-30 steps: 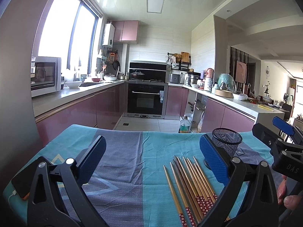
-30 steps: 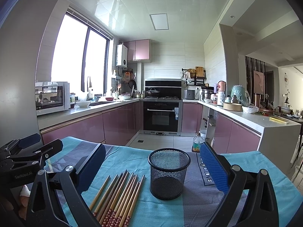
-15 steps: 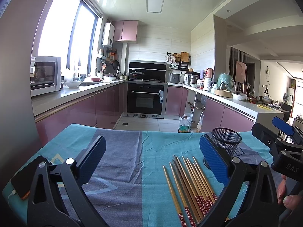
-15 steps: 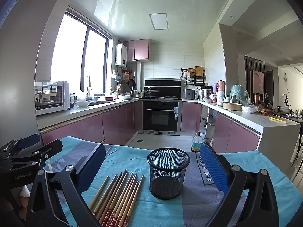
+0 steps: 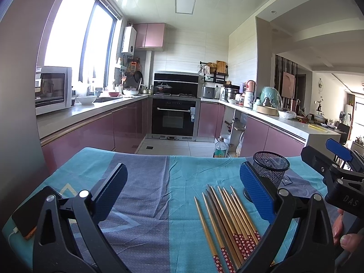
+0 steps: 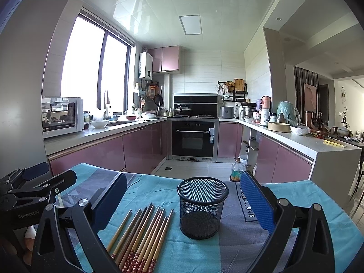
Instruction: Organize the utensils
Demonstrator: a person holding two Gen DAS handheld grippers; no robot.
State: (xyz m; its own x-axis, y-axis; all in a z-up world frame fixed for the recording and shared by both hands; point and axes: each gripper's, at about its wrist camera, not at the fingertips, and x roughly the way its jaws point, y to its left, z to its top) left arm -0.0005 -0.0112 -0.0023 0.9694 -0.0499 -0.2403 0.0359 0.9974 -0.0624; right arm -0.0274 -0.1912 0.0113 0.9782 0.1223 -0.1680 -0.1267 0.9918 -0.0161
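Observation:
Several wooden chopsticks (image 5: 227, 220) with red patterned ends lie side by side on the blue and grey tablecloth (image 5: 145, 195). A black mesh cup (image 6: 202, 207) stands upright and empty just right of them; the chopsticks also show in the right wrist view (image 6: 143, 234), and the cup in the left wrist view (image 5: 270, 170). My left gripper (image 5: 182, 193) is open and empty above the cloth, left of the chopsticks. My right gripper (image 6: 182, 200) is open and empty, with the cup between its fingers' line of sight.
A black phone (image 5: 34, 211) with a cable lies at the cloth's left edge. Beyond the table's far edge is the kitchen floor with a bottle (image 6: 236, 170), an oven (image 6: 193, 138) and pink cabinets. The other gripper shows at each view's side.
Both views have drifted very slightly; the grippers stay open and the chopsticks and cup have not moved.

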